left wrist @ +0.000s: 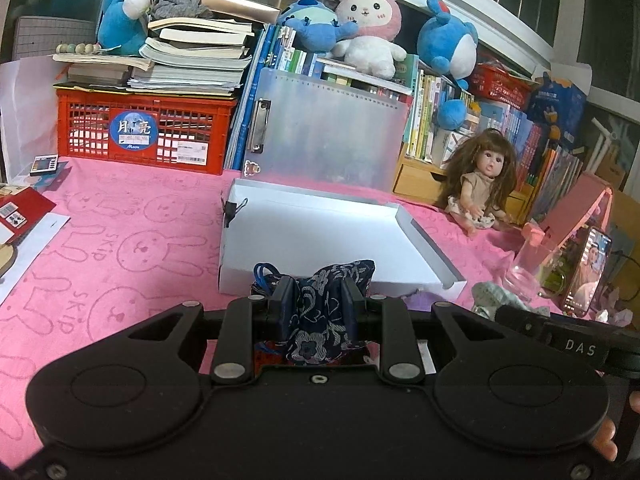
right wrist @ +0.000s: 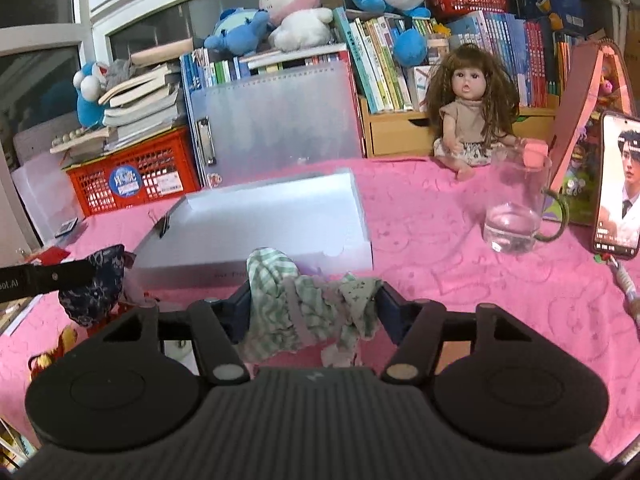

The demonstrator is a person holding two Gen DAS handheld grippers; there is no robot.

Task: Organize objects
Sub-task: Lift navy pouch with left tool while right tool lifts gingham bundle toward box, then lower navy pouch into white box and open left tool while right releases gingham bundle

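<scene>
My left gripper (left wrist: 319,286) is shut on a dark blue floral cloth pouch (left wrist: 316,320), held just in front of a white open box (left wrist: 240,276) on the pink rabbit-print cloth. In the right wrist view that pouch (right wrist: 100,280) shows at the left, with the left gripper's finger across it. My right gripper (right wrist: 312,296) is shut on a bundle of green-and-white striped and dotted cloth (right wrist: 280,312), close to the near wall of the white box (right wrist: 224,268). The bundle droops below the fingers. The box interior looks bare.
A glass mug with water (right wrist: 516,208) and a lit phone (right wrist: 618,184) stand to the right. A doll (right wrist: 468,120) sits behind them by shelved books. A red crate (left wrist: 140,128) under stacked books and a translucent clip folder (left wrist: 328,128) stand behind the box.
</scene>
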